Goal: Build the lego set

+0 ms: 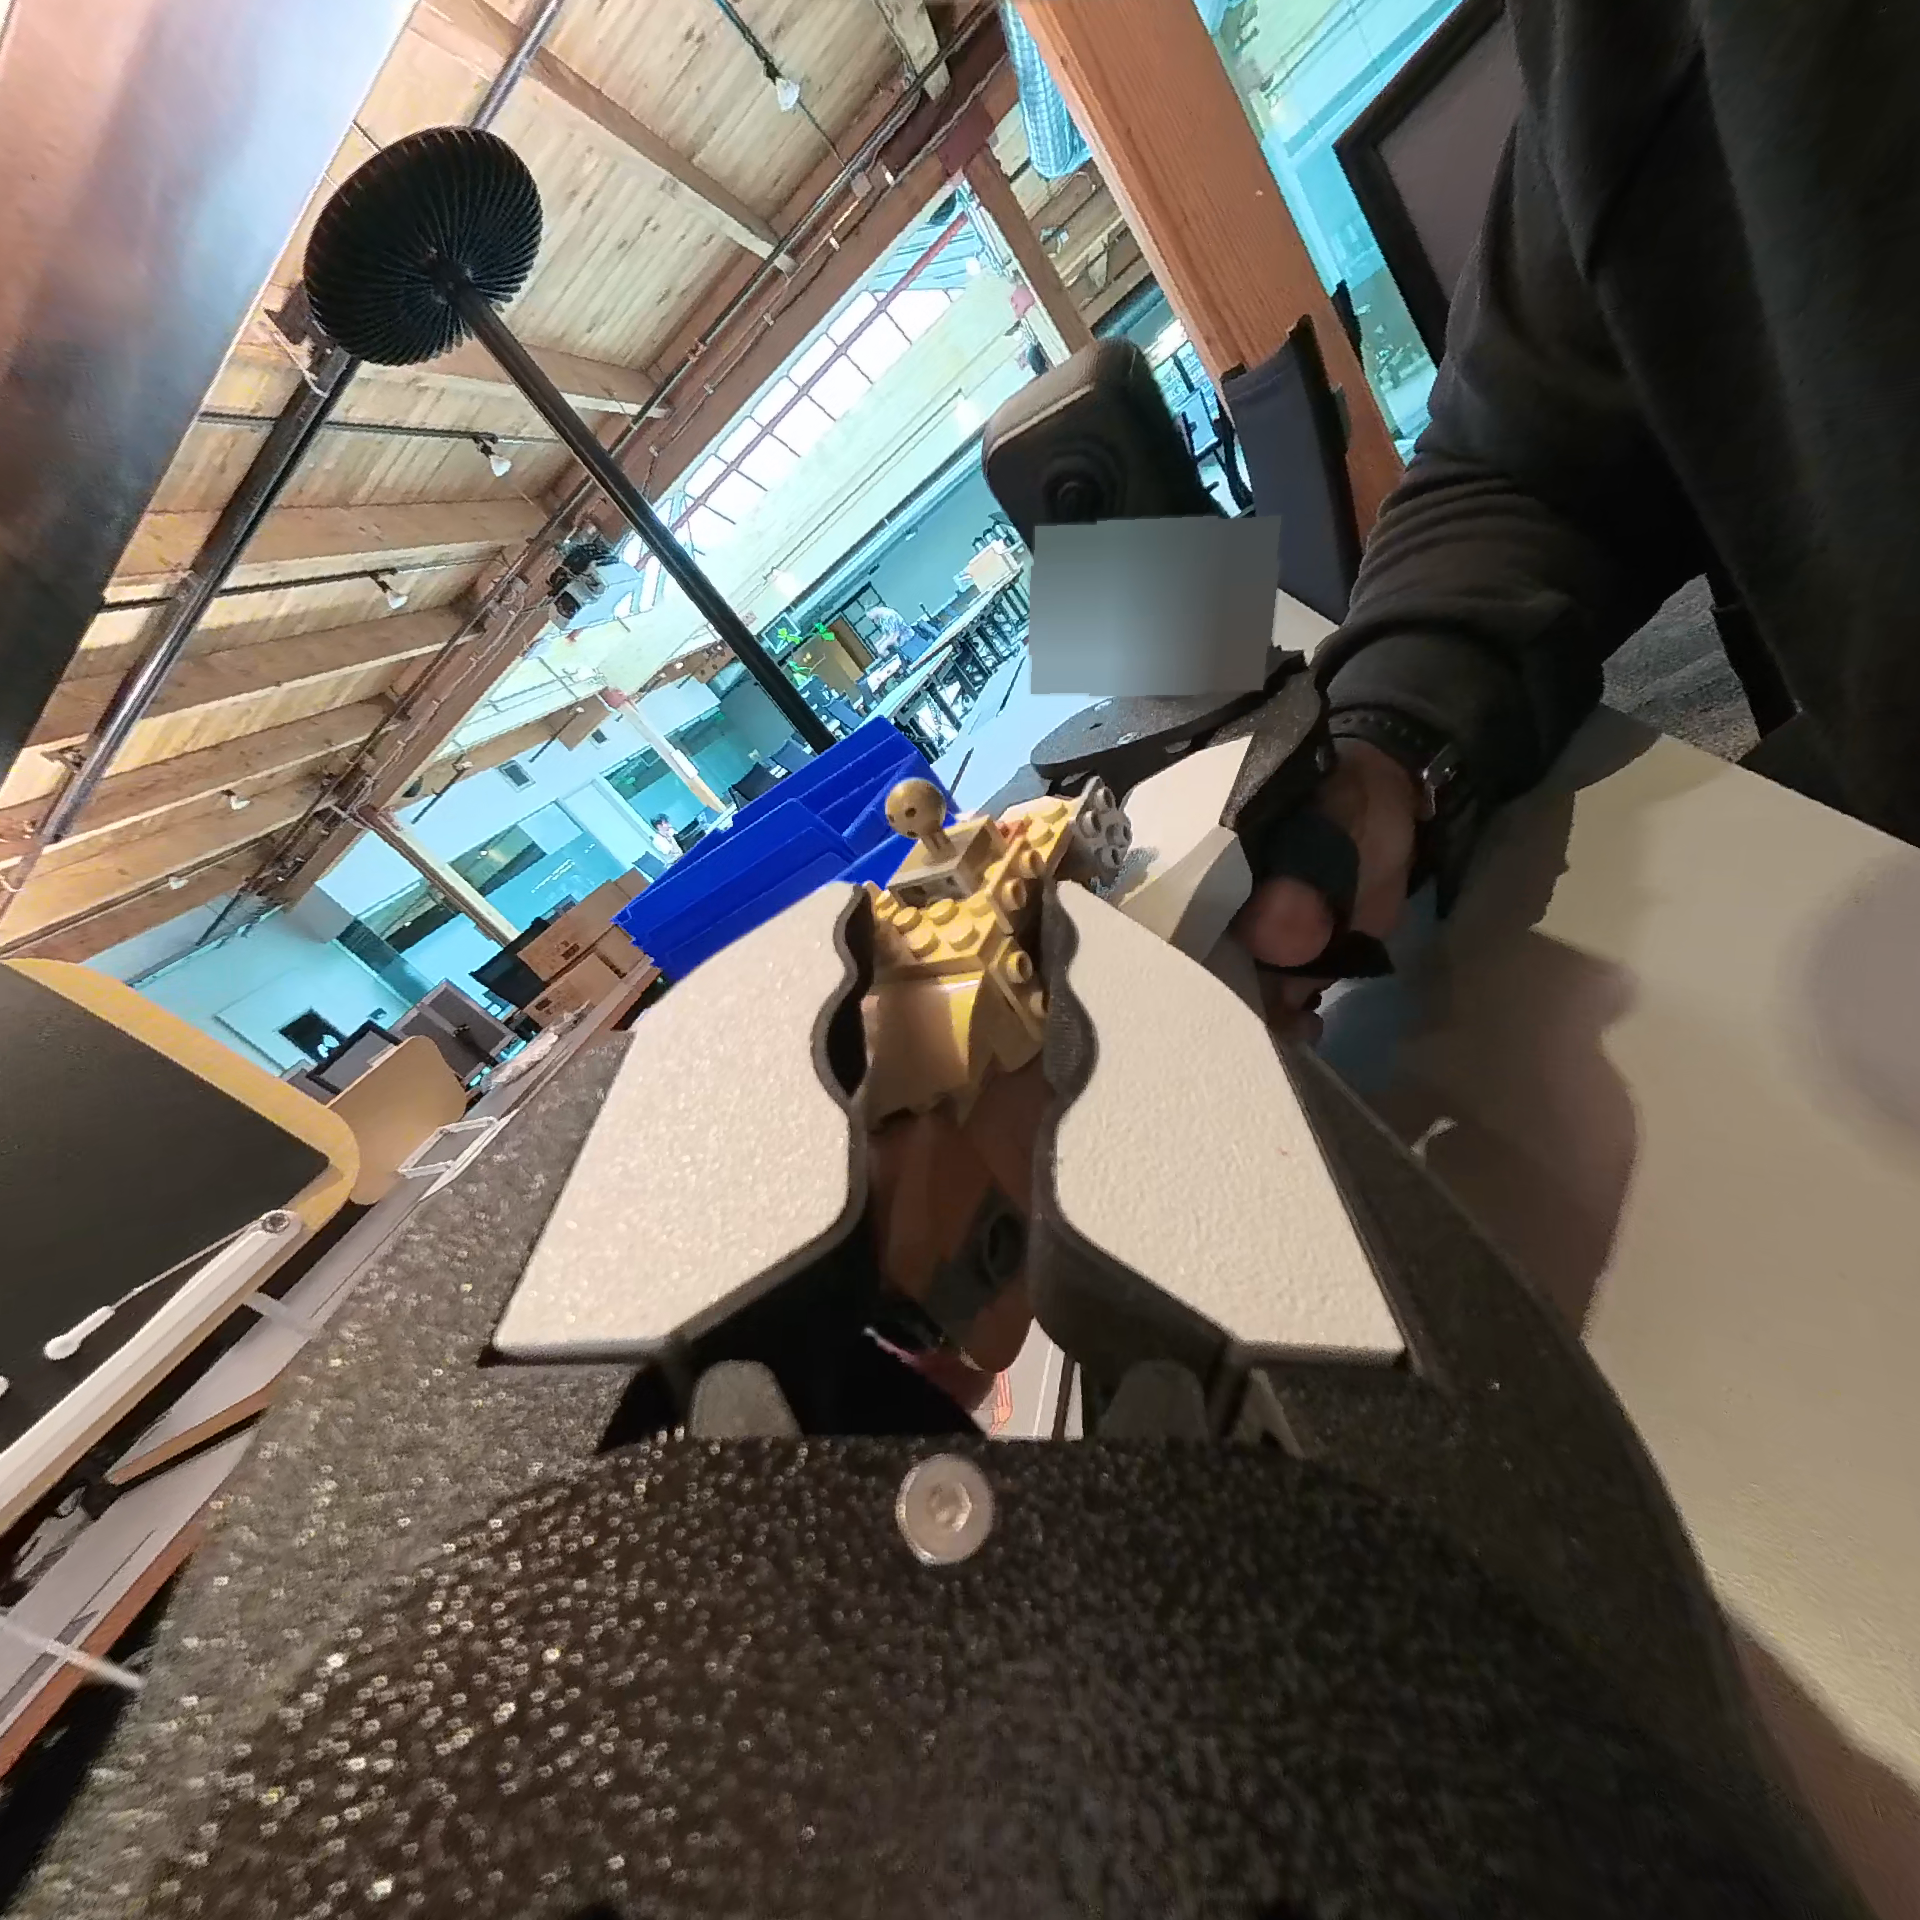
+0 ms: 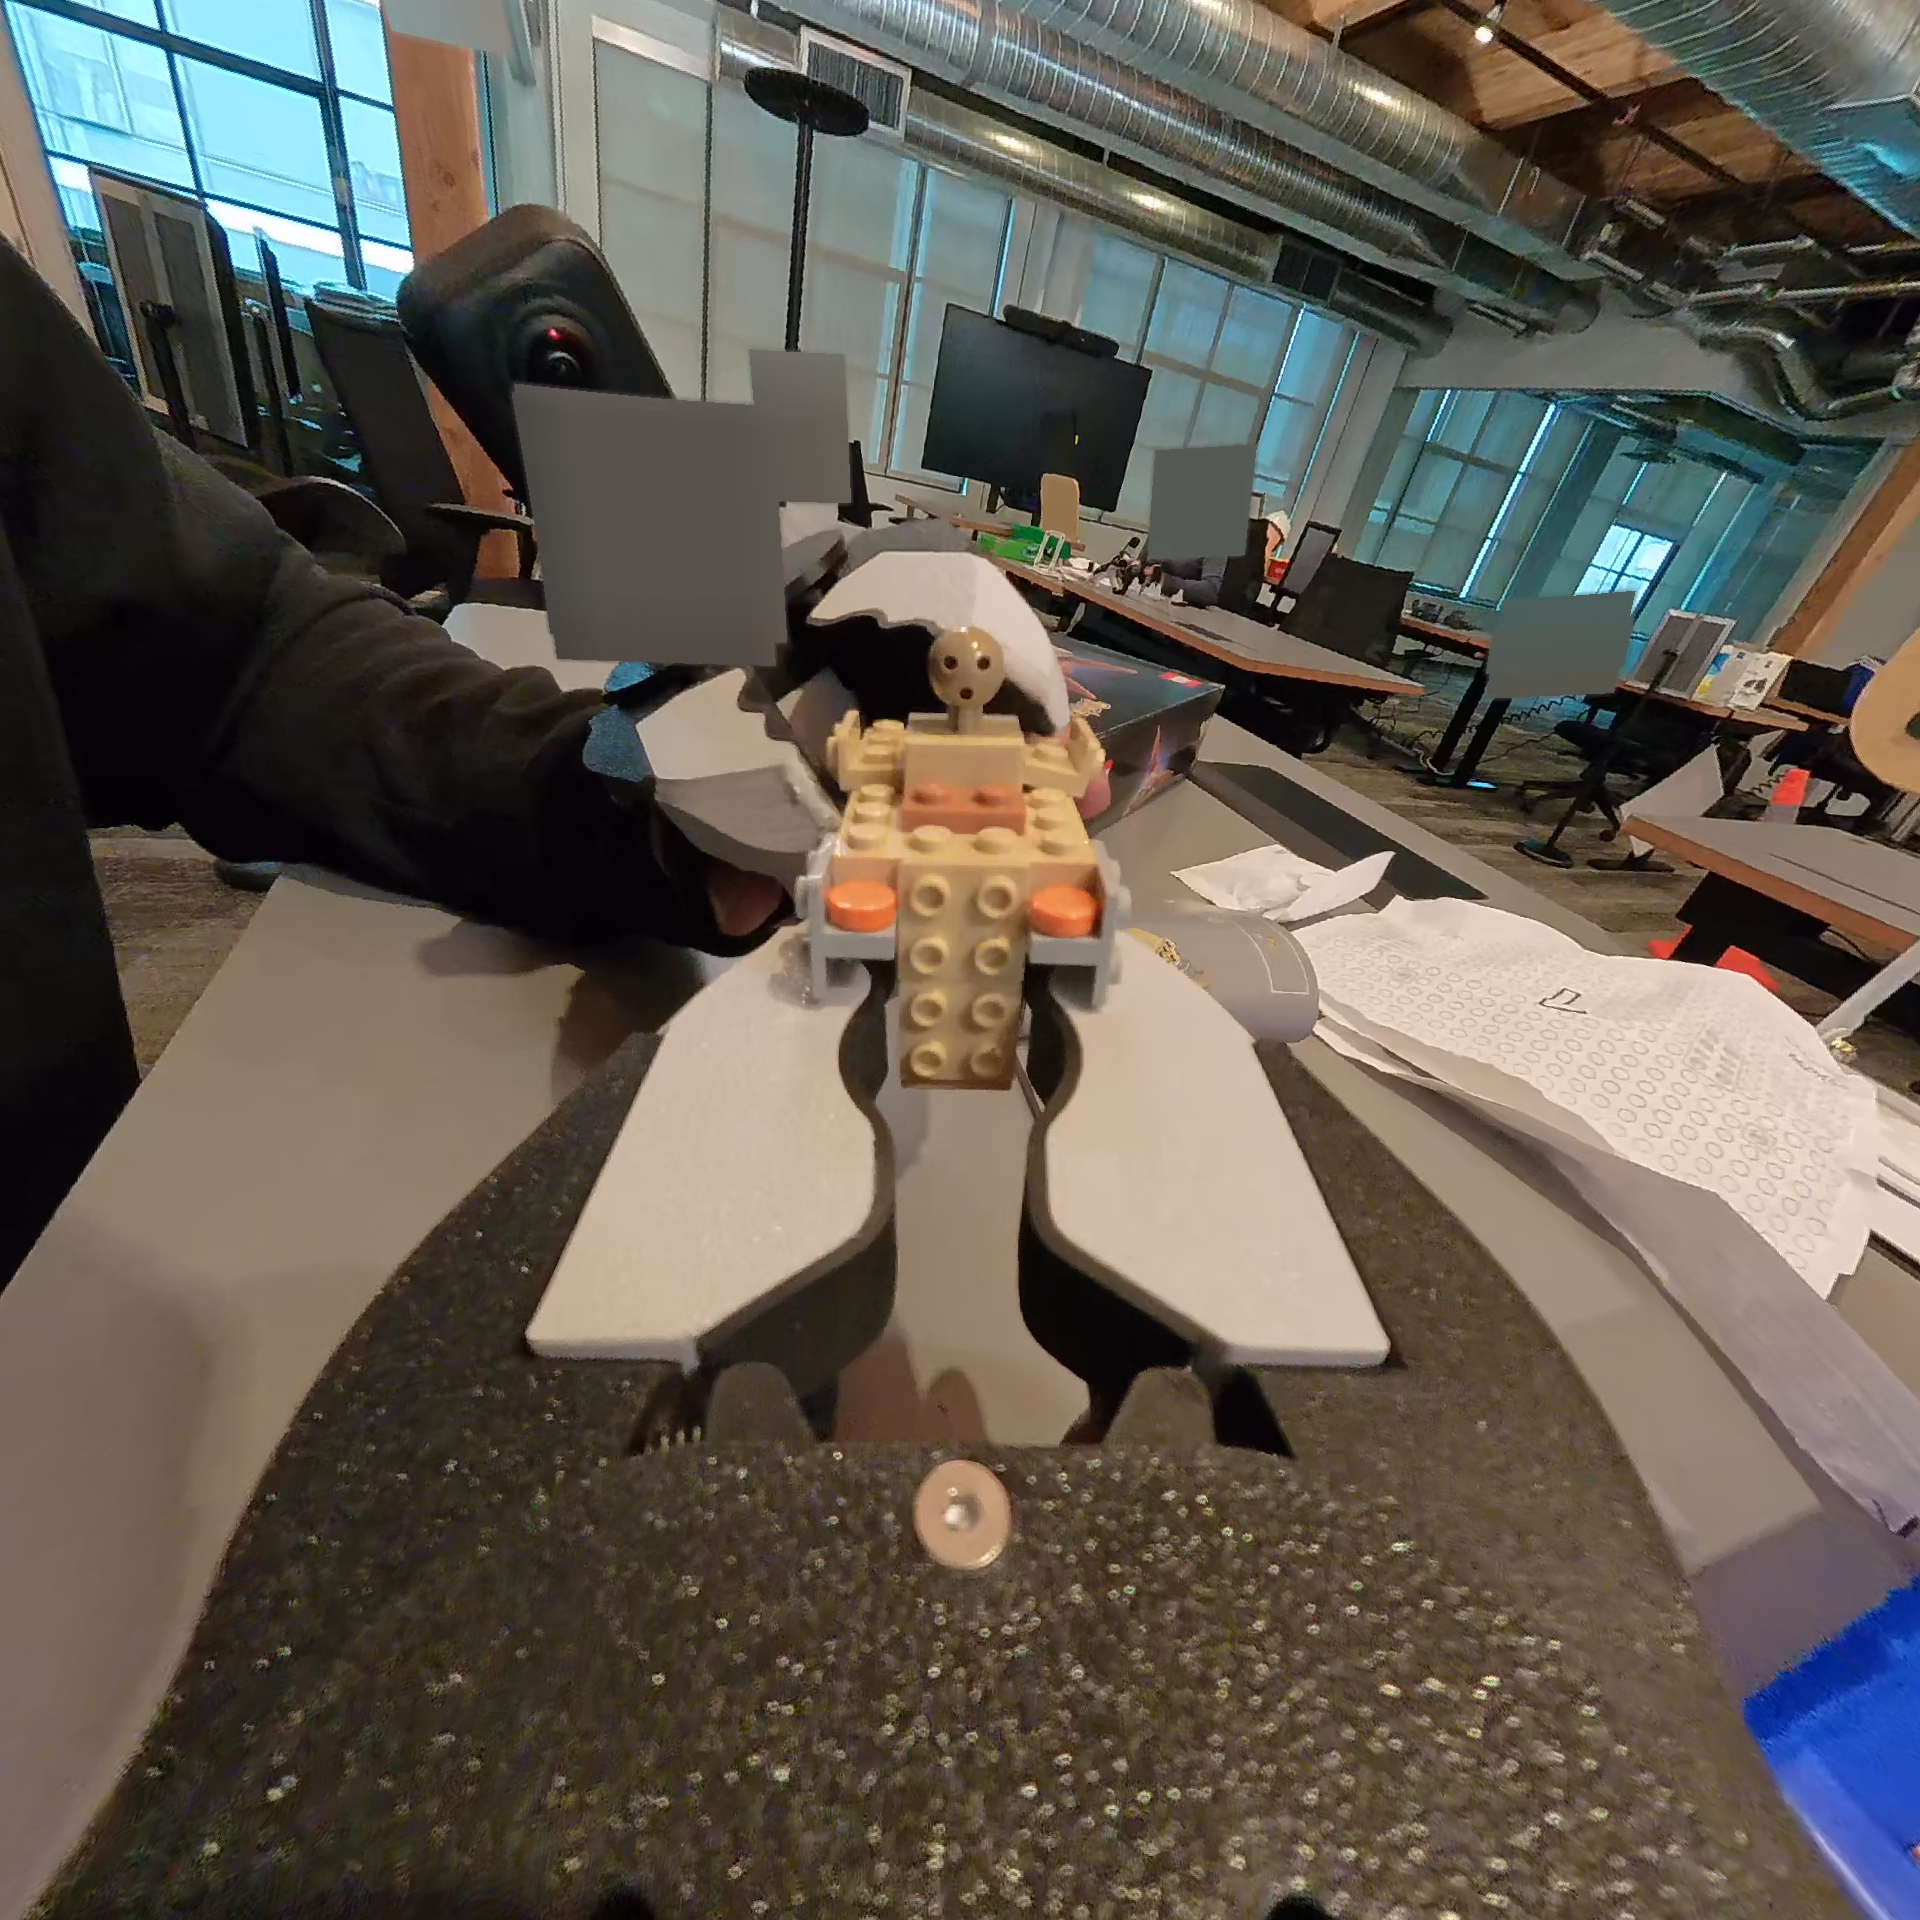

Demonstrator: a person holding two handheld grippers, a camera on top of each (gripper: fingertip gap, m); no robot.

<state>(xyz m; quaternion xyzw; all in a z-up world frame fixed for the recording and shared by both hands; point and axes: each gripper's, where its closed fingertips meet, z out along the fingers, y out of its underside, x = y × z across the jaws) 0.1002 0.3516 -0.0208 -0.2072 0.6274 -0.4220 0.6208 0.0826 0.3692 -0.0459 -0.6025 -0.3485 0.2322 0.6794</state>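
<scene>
A tan lego model (image 2: 961, 894) with a ball-headed post, two orange round studs and a grey base plate is held above the grey table (image 2: 312, 1039) between both grippers. My right gripper (image 2: 961, 977) is closed around its tan studded column. My left gripper (image 2: 821, 696) faces it from the far side, its white fingers on the model's upper part. In the left wrist view my left gripper (image 1: 951, 914) is shut on the tan model (image 1: 956, 935), and the right gripper (image 1: 1174, 831) meets the model's far end, held by a gloved hand (image 1: 1320, 862).
Crumpled white paper sheets (image 2: 1558, 1039) and a grey part lie on the table to the right. A dark box (image 2: 1143, 717) lies behind the model. Blue bins (image 1: 790, 862) stand past the table's far end, and one (image 2: 1829, 1714) at the near right. The tips of both grippers are at nearly the same place.
</scene>
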